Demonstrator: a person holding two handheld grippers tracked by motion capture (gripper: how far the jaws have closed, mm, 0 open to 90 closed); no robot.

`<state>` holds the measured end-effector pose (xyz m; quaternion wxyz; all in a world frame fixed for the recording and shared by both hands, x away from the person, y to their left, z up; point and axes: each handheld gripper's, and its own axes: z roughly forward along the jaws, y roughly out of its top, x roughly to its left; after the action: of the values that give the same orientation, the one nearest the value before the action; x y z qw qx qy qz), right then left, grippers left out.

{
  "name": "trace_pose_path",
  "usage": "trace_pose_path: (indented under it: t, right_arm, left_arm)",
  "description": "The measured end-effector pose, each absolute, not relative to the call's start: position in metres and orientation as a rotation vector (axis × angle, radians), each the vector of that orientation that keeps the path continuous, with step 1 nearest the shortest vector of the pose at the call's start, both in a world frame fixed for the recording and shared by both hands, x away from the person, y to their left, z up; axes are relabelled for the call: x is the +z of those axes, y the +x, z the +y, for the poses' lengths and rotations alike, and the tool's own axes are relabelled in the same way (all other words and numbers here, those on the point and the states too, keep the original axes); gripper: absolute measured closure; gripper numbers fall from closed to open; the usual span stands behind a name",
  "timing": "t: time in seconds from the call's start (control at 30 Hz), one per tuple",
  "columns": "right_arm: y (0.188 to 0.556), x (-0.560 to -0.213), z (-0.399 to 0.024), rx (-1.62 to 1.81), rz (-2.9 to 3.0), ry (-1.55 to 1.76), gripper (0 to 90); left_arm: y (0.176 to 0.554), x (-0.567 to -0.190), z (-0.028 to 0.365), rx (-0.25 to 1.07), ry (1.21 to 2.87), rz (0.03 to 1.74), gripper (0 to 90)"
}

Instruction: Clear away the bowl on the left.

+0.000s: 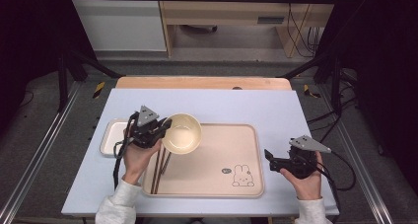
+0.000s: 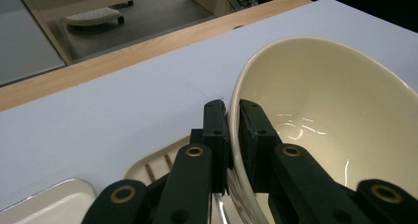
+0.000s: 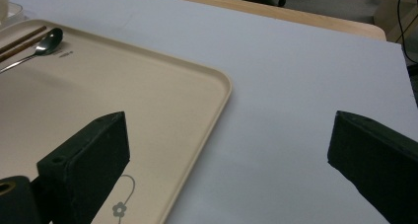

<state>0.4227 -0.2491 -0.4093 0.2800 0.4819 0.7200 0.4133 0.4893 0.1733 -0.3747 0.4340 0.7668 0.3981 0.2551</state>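
While clamped by left tool point(image 2: 232, 130), bowl point(image 1: 182, 132) empty, over tray point(image 1: 212, 184)

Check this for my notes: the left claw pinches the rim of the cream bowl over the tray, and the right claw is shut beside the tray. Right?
Not quite. The right claw is open, its jaws wide apart in the right gripper view. The rest holds: the left claw pinches the bowl rim over the tray.

In the left gripper view, the glossy cream ceramic bowl point(image 2: 335, 125) is cut off by the right and bottom edges. In the right gripper view, the polished metal spoon point(image 3: 42, 44) and dark brown wooden chopsticks point(image 3: 19, 42) run off the left edge; their far ends cannot be seen. In the high view, the bowl hides the chopsticks' upper ends.
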Motion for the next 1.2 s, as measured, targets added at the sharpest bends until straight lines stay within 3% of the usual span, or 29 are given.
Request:
trace_pose_path:
  t: [0.67,1.2]
  right_arm:
    - [0.423,-0.41,-0.248,1.11,1.936,1.294,2.6]
    - [0.423,-0.409,-0.249,1.115,1.934,1.292,2.6]
  left_arm:
    - [0.531,-0.408,0.131,0.56,1.957,1.062,82.7]
    - [0.549,-0.43,0.119,0.517,1.987,1.114,82.7]
